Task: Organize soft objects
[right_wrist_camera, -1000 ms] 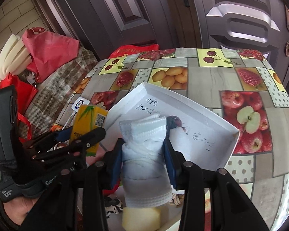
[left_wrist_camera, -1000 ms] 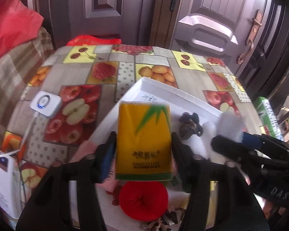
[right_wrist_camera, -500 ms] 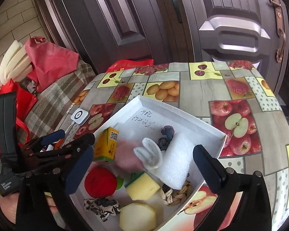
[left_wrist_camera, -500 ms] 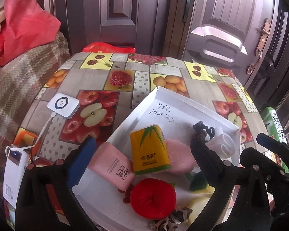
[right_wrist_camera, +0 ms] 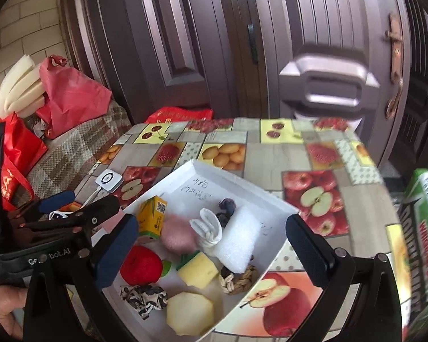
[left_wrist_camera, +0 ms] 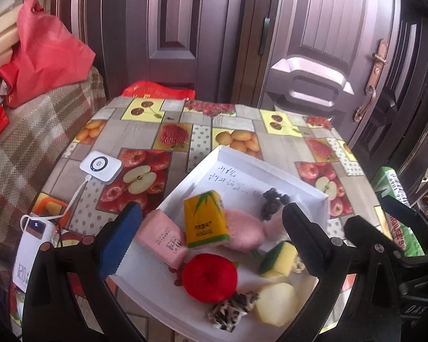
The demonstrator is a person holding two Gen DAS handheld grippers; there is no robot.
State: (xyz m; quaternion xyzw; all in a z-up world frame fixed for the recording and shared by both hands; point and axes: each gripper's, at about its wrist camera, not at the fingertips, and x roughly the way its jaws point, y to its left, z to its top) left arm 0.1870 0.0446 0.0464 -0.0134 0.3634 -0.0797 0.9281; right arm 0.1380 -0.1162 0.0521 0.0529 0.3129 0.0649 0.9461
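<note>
A white tray (left_wrist_camera: 271,168) (right_wrist_camera: 274,199) on the fruit-print table holds several soft things: a yellow tissue pack (left_wrist_camera: 205,219) (right_wrist_camera: 152,213), a pink pack (left_wrist_camera: 162,238), a pink fluffy thing (left_wrist_camera: 244,229) (right_wrist_camera: 178,232), a red plush apple (left_wrist_camera: 209,278) (right_wrist_camera: 141,266), a yellow-green sponge (left_wrist_camera: 279,258) (right_wrist_camera: 198,268), a white foam block (right_wrist_camera: 238,238), a white sock (right_wrist_camera: 208,226) and a pale hexagonal sponge (left_wrist_camera: 275,303) (right_wrist_camera: 189,313). My left gripper (left_wrist_camera: 211,236) is open and empty above the tray. My right gripper (right_wrist_camera: 211,249) is open and empty above the tray.
A white charger puck (left_wrist_camera: 101,166) with its cable and a power bank (left_wrist_camera: 28,245) lie left of the tray. A green box (right_wrist_camera: 422,242) stands at the table's right edge. A plaid sofa with red bags (left_wrist_camera: 42,57) is at the left, dark doors behind.
Both grippers opened and drew back upward. The left let go of the yellow tissue pack, the right let go of the white sock; both things now lie in the tray.
</note>
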